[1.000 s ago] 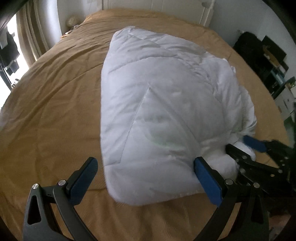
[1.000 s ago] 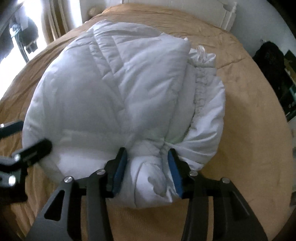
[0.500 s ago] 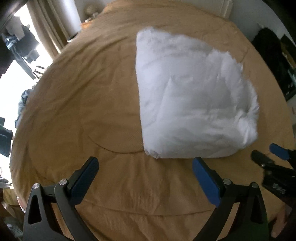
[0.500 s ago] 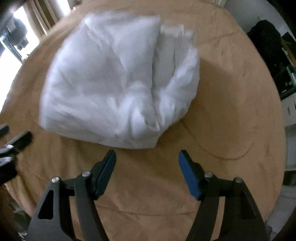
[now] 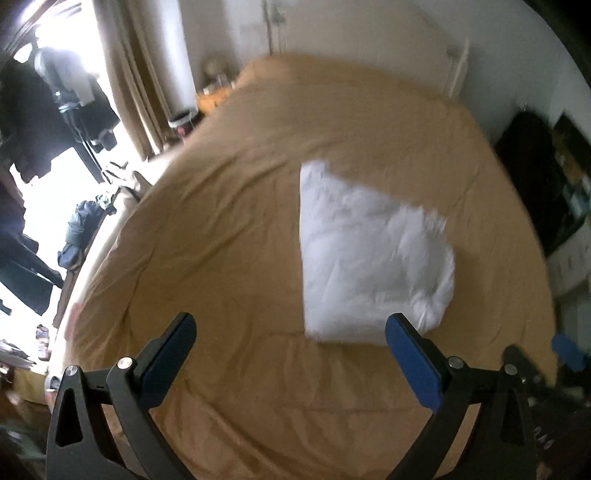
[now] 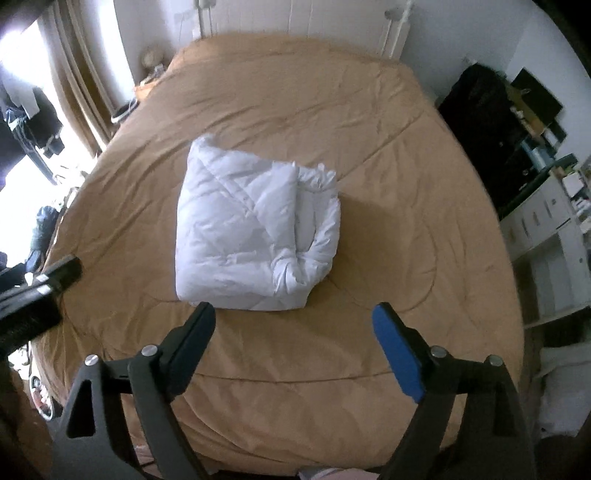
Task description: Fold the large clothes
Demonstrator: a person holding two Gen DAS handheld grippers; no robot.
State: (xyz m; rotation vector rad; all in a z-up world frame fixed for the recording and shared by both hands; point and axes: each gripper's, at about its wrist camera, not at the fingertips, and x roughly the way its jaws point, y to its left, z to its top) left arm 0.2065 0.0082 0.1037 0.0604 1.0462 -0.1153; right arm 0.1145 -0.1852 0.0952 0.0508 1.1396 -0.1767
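Observation:
A white puffy quilted garment [image 6: 255,232] lies folded into a compact bundle in the middle of the tan bed [image 6: 406,206]. It also shows in the left wrist view [image 5: 365,254], blurred. My left gripper [image 5: 291,354] is open and empty, held back from the bundle near the bed's front edge. My right gripper [image 6: 295,336] is open and empty, also well back from the bundle. The left gripper's finger shows at the left edge of the right wrist view [image 6: 55,273].
A white headboard [image 6: 295,18] stands at the far end of the bed. Curtains and a bright window [image 5: 55,92] are on the left. Dark bags and white shelving [image 6: 535,177] stand on the right. Clothes lie on the floor at the left [image 5: 85,225].
My right gripper opened and let go of the bundle's corner. Both grippers pulled back and up, away from the garment, which now lies alone on the bed.

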